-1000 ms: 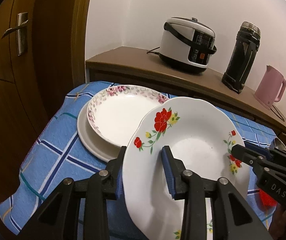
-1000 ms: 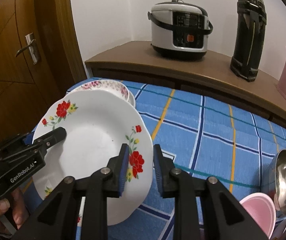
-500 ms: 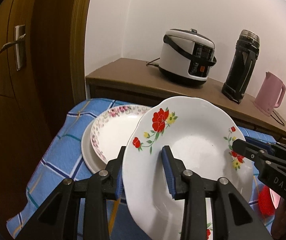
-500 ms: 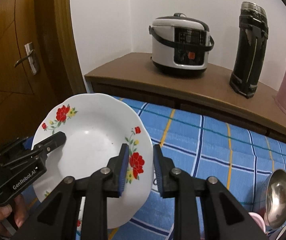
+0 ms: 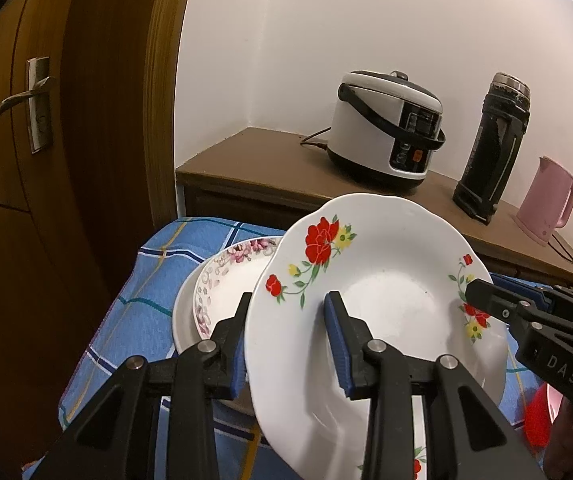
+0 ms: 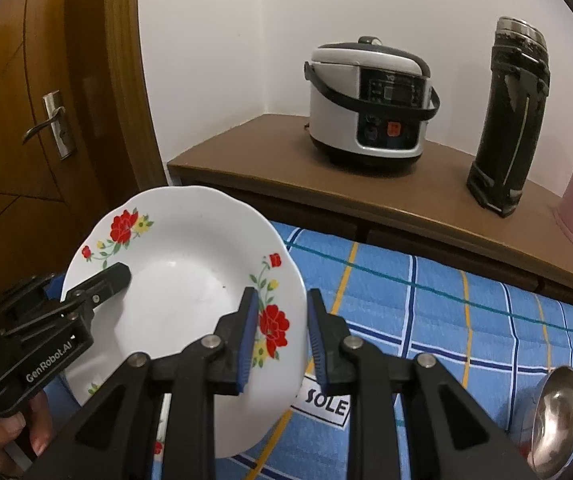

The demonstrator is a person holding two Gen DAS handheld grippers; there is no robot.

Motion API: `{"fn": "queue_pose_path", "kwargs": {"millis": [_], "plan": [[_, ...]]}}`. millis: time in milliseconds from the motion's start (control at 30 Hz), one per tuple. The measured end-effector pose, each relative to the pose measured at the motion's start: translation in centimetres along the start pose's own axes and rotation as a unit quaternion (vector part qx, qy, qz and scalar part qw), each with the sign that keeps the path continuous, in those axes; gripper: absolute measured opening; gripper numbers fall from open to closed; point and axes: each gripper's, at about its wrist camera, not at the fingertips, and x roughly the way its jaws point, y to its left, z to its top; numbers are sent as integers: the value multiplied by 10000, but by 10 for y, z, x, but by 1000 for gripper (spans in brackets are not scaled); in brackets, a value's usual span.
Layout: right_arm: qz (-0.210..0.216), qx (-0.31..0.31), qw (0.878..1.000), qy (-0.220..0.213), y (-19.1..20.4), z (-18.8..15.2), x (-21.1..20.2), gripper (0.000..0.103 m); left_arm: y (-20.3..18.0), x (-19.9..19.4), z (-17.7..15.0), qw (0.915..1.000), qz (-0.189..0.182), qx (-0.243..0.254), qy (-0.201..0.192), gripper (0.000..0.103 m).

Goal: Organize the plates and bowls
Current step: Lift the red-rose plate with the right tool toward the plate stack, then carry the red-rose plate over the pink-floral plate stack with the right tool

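A white plate with red flowers (image 5: 386, 300) hangs tilted above the blue checked tablecloth (image 5: 146, 312), held by both grippers. My left gripper (image 5: 288, 304) is shut on its left rim, and my right gripper (image 6: 282, 296) is shut on its right rim. In the right wrist view the same plate (image 6: 190, 264) shows with the left gripper's finger (image 6: 114, 278) on its far edge. To the left, behind the held plate, a pink-flowered plate (image 5: 226, 280) rests on a plain white plate (image 5: 180, 320). Under the held plate shows part of another red-flowered plate (image 5: 418, 464).
A wooden sideboard (image 6: 246, 152) behind the table carries a rice cooker (image 6: 370, 100), a black flask (image 6: 510, 120) and a pink kettle (image 5: 546, 204). A steel bowl (image 6: 558, 412) sits at the table's right. A wooden door (image 5: 38, 120) stands on the left.
Both grippers have lifted the red-flowered plate higher above the table, still gripping its two rims. The stacked plates on the left now sit lower in view and are mostly covered.
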Motion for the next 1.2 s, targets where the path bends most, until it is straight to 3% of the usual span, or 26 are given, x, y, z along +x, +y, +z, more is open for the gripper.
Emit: {"fn": "queue_pose_path", "kwargs": {"millis": [800, 1200], "plan": [[-154, -77, 9996, -244, 7, 23, -4, 25, 6, -2, 27, 9994, -49, -10, -338, 37], [-218, -68, 9997, -65, 15, 37, 13, 25, 20, 12, 37, 9994, 28, -64, -340, 37]]}}
